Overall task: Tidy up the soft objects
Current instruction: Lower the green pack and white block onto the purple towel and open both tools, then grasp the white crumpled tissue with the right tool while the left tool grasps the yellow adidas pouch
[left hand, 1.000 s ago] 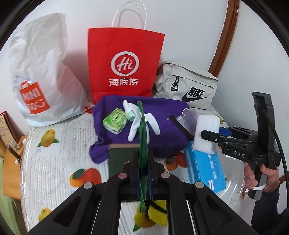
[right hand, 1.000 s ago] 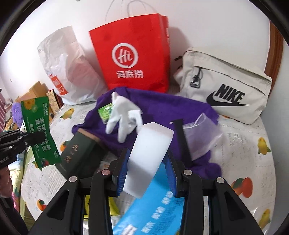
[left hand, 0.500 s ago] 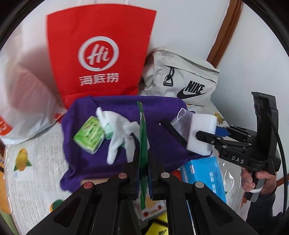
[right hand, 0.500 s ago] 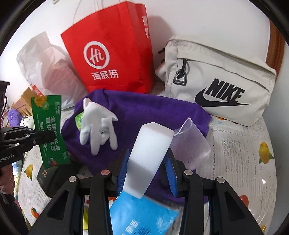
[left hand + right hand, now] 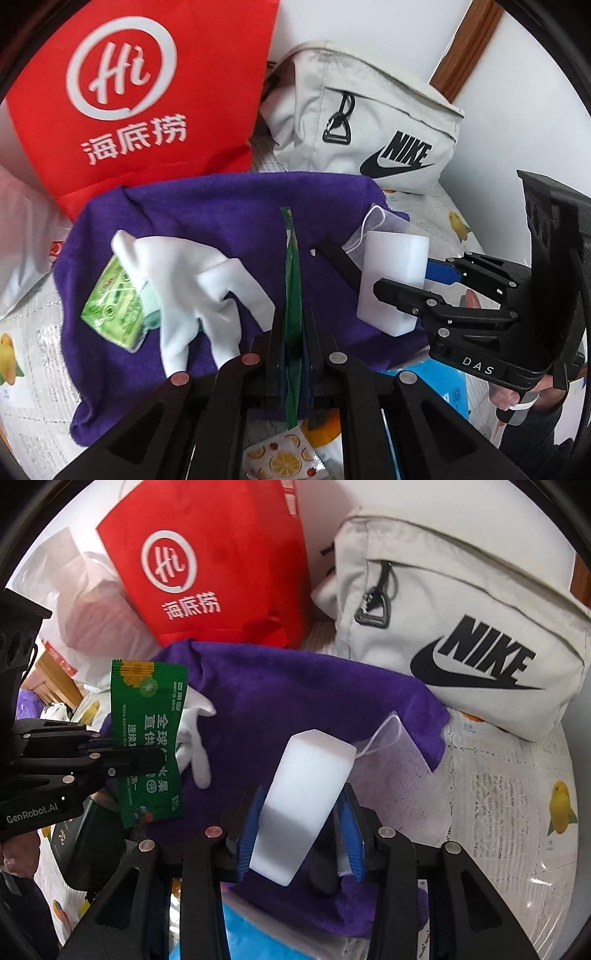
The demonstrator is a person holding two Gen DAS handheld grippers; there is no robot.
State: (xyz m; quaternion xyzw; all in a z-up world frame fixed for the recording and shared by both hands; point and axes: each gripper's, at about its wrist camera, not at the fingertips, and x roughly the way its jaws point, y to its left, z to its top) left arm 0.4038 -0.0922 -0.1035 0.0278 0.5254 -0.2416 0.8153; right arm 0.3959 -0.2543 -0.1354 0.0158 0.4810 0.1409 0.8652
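My left gripper (image 5: 293,332) is shut on a flat green snack packet (image 5: 291,280), seen edge-on; the packet's printed face shows in the right wrist view (image 5: 147,738). My right gripper (image 5: 299,827) is shut on a white sponge block (image 5: 306,805), which also shows in the left wrist view (image 5: 391,280). Both are held above a purple cloth (image 5: 221,221) on the table. On the cloth lie a white glove (image 5: 192,280), a light green tissue pack (image 5: 114,306) and a translucent mesh pouch (image 5: 388,753).
A red Hi paper bag (image 5: 129,92) and a beige Nike bag (image 5: 461,627) stand behind the cloth against the wall. A white plastic bag (image 5: 74,602) is at the left. A blue tissue pack (image 5: 266,938) and a dark box (image 5: 77,849) lie near the front.
Both grippers have moved forward over the purple cloth toward the bags, each still holding its item. The bags now look larger and closer.
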